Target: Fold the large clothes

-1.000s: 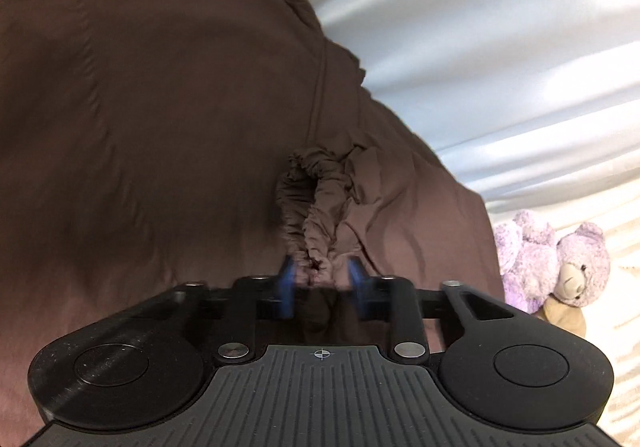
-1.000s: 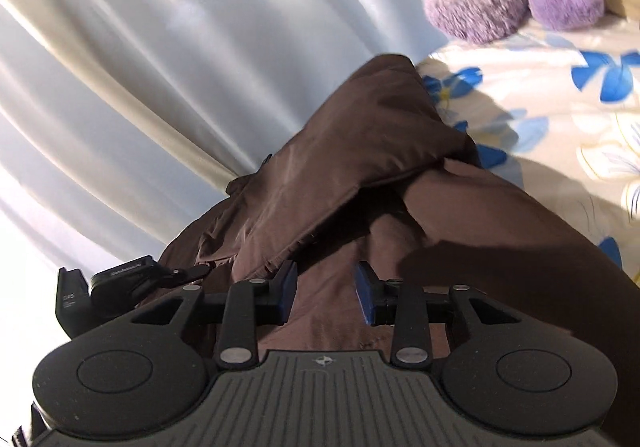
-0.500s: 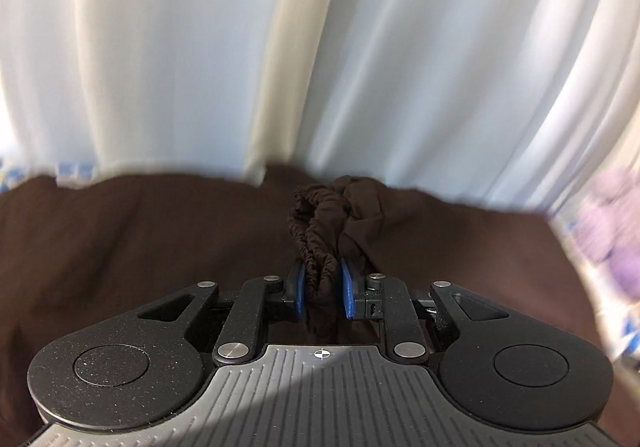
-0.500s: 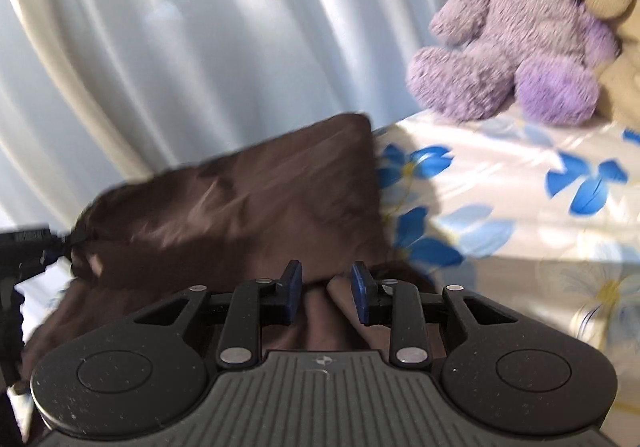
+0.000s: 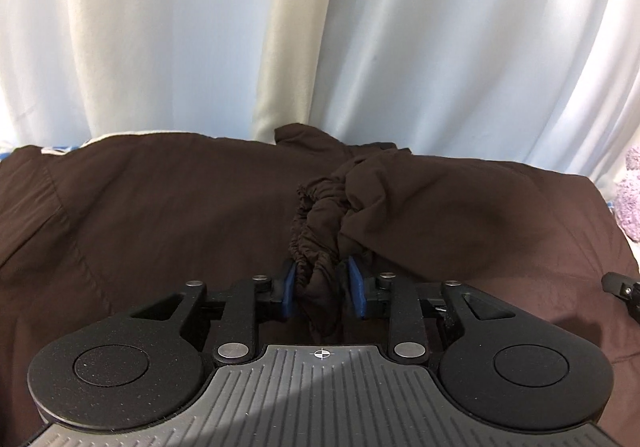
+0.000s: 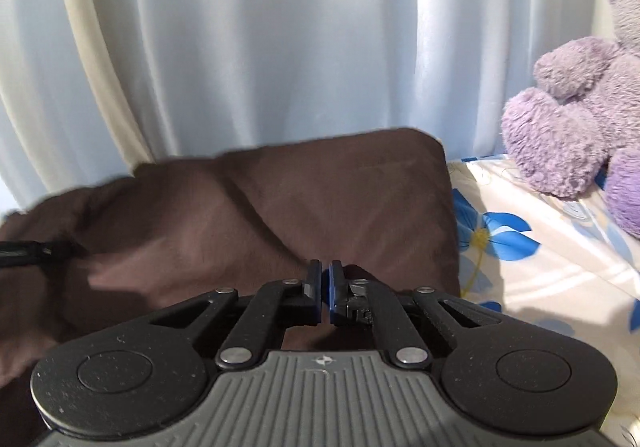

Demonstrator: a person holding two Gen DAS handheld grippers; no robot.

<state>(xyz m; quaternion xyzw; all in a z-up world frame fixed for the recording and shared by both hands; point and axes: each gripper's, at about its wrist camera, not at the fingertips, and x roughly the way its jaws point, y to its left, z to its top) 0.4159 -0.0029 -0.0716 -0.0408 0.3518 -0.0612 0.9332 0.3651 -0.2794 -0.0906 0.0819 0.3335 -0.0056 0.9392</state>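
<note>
The folding is in its middle step, it seems: the brown garment (image 5: pixel 160 231) lies spread on the flowered bed sheet (image 6: pixel 540 279). The left gripper (image 5: pixel 322 285) is opening, with the gathered cuff (image 5: pixel 316 223) between its pads. The right gripper (image 6: pixel 325 289) is closed, apparently empty, above the cloth. Next it needs a new edge to grasp.

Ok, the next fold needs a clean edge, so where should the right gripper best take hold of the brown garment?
Probably the brown garment at its right edge, near the far corner. It runs straight, with bare floral sheet beside it, so coming low from the right lets a finger slide under. The right gripper, now shut, must open first.
</note>
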